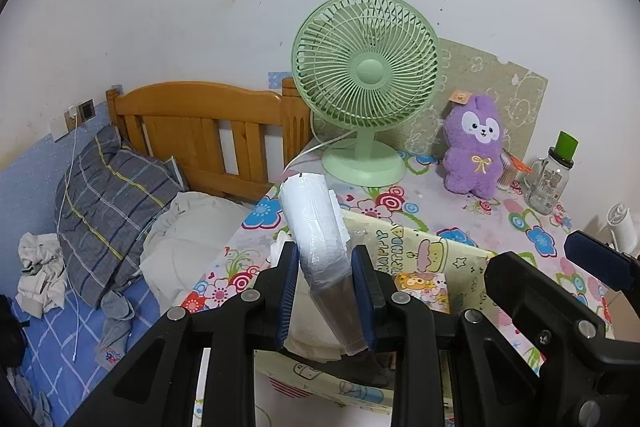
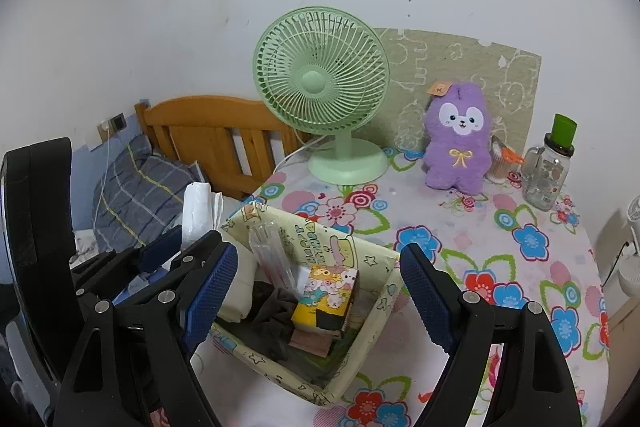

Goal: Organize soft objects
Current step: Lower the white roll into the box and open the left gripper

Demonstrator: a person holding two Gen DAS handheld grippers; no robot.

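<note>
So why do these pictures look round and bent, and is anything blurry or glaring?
Both views are fisheye: dark corners ring the image and straight lines bow, like the headboard in the left wrist view. Light is soft and even, with no hard shadows. In the left wrist view the plastic pack shows a faint sheen; in the right wrist view the fan and plush stay sharp.

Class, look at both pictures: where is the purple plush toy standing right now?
The purple plush toy stands upright at the back of the floral table, between the green fan on its left and the glass bottle on its right.
</note>
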